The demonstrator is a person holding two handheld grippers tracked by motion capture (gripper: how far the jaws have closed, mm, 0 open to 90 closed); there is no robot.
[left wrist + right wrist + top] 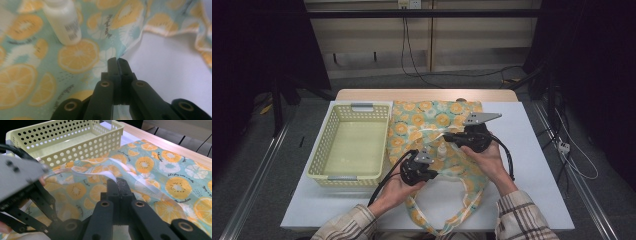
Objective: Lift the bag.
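Dim room: grey floor (257,150), beige wall (362,30), dangling black cables (404,45).

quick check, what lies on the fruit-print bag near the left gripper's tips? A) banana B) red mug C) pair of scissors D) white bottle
D: the left gripper view has a white bottle lying on the fruit-print bag, just beyond the left gripper.
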